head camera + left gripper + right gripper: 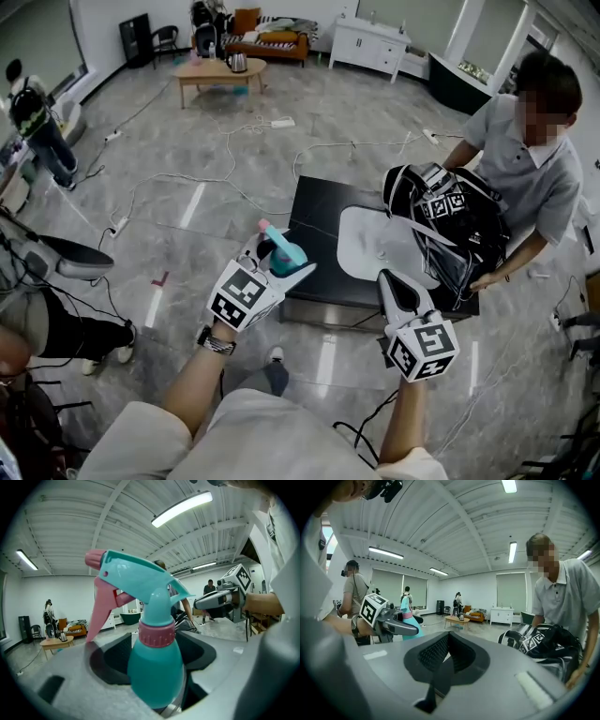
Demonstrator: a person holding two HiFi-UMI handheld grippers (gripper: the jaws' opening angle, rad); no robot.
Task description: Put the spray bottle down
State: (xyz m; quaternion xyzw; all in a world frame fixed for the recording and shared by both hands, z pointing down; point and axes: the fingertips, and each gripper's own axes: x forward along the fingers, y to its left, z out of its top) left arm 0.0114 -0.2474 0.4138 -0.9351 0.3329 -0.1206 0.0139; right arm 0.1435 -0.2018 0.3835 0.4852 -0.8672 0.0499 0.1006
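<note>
Clamped upright in the left gripper [284, 262], the spray bottle [279, 247] hangs at the black table's [314, 211] 8 o'clock edge, the right gripper [398, 292] closed and empty; released this near the edge, it could topple off.

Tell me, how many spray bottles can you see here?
1. The teal plastic spray bottle with the pink trigger is gripped in the left claw, near the black low table. More could be hidden inside the black bag.
</note>
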